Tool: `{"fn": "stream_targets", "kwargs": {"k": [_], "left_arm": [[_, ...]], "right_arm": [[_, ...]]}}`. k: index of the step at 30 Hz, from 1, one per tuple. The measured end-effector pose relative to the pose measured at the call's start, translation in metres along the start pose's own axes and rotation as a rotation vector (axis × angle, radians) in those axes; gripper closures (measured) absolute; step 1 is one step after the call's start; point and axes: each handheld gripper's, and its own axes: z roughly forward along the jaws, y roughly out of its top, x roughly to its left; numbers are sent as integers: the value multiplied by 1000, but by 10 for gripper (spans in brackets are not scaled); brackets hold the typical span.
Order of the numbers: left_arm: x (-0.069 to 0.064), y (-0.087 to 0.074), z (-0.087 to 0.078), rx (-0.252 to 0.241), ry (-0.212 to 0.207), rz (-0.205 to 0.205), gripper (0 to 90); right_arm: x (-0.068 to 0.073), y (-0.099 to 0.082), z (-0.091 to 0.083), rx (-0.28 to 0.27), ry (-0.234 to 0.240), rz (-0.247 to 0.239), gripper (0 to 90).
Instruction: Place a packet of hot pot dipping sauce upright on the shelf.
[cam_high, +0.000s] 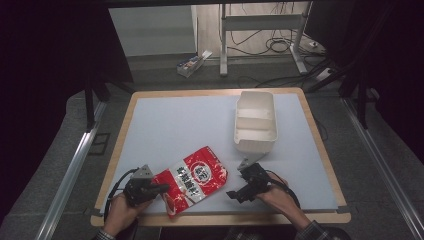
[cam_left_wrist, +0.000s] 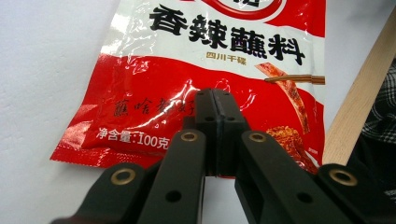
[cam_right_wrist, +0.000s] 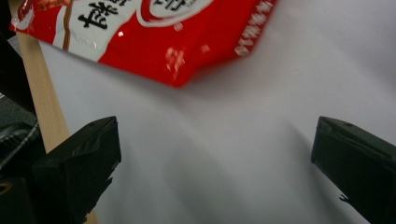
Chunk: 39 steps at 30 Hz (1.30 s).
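Pinching the red packet (cam_high: 196, 179) at its near edge, left gripper (cam_high: 159, 188) lies level; right gripper (cam_high: 234, 194), jaws spread, points toward the packet over the bench (cam_high: 170, 125).

Left tongs (cam_high: 161, 188) clamped tight, jaws together; right tongs (cam_high: 233, 194) spread wide, hovering low.

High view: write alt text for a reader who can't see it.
A person's left gripper is shut on the edge of a red and white sachet lying near the front of a grey table mat. The right gripper, jaws open, points toward the sachet from the right. A white divided tray sits farther back.
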Motion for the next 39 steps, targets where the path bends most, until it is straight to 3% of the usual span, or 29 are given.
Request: {"fn": "stream_targets", "kwargs": {"k": [10,12,14,15,16,17,19,21,22,28,30,34,35,36,37,39], "left_arm": [[1,0,0,-1,-8,-7,900],[1,0,0,-1,-8,-7,900],[1,0,0,-2,-7,-7,900],[1,0,0,-1,-7,-4,900],[1,0,0,-1,-7,-4,900],[1,0,0,-1,-5,-3,900],[1,-1,0,-3,-4,-1,900],[0,-1,0,-4,-1,5,900],[0,-1,-1,-6,2,7,900],[-2,0,-2,-1,19,32,897],[-2,0,-3,1,26,37,842],[-2,-2,-7,-10,81,58,737],[-2,-2,-9,-29,102,60,615],[-2,-2,-9,-29,102,60,581],[-2,-3,-11,-62,118,61,514],[0,-3,-12,-73,121,57,341]], "right_arm": [[3,35,35,17,76,16,29],[5,42,40,27,73,13,51],[7,49,44,22,69,6,119],[10,56,50,24,43,-5,219],[11,58,51,21,47,-1,276],[11,58,51,21,47,-1,276],[12,66,56,5,50,20,388],[12,71,59,-1,68,28,480],[12,75,62,-3,87,14,570],[14,80,63,-9,103,5,850],[15,83,63,-4,105,5,872],[16,86,61,-10,103,-5,875],[16,88,57,-21,109,3,875],[16,88,57,-21,109,3,875],[13,91,53,-42,125,9,876],[12,94,49,-52,139,15,876]]}}
